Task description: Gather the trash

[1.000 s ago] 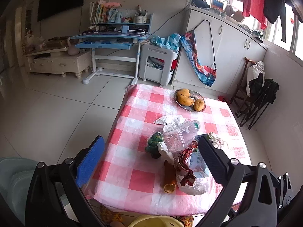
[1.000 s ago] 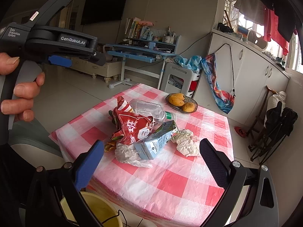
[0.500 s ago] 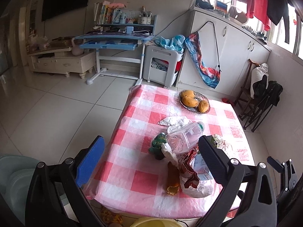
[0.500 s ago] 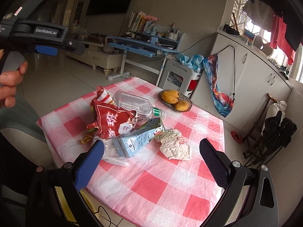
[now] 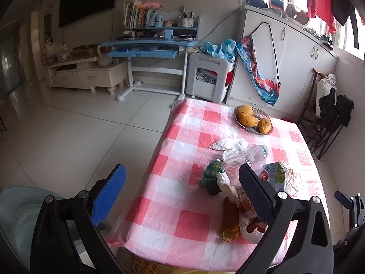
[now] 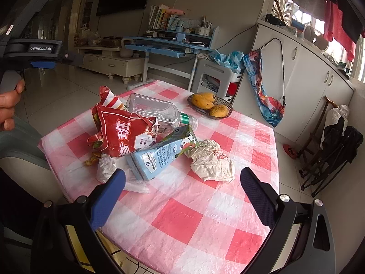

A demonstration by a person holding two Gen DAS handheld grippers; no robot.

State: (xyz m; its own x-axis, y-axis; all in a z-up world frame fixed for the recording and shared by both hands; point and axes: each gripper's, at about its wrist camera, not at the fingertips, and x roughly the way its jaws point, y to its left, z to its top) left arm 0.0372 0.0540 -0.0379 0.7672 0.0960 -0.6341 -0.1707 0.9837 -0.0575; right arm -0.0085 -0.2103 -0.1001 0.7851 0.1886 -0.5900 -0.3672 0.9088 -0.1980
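A trash pile lies on the pink checked table [image 6: 182, 219]: a red snack bag [image 6: 121, 134], a clear plastic bottle [image 6: 157, 111], a blue milk carton [image 6: 159, 157], a crumpled paper wrapper [image 6: 212, 162] and white plastic [image 6: 106, 166]. My right gripper [image 6: 182, 196] hangs open just above the near table edge, short of the carton and wrapper, holding nothing. In the left wrist view the bottle [image 5: 246, 162], a green wrapper [image 5: 212, 173] and a brown peel [image 5: 230, 223] show beside the black finger. My left gripper [image 5: 182, 194] is open and empty, off the table's left side.
A basket of mangoes [image 6: 209, 107] sits at the table's far side. A hand [image 6: 9, 105] holds the left gripper [image 6: 57, 54] at the upper left. A grey chair [image 5: 20, 210] stands left of the table, folded chairs [image 6: 330, 155] on the right. A yellow bucket rim [image 5: 182, 271] peeks from under the table's edge.
The right gripper has come closer to the pile and higher over the table. The left gripper has swung left, so the table sits further right in its view. Both stay open.
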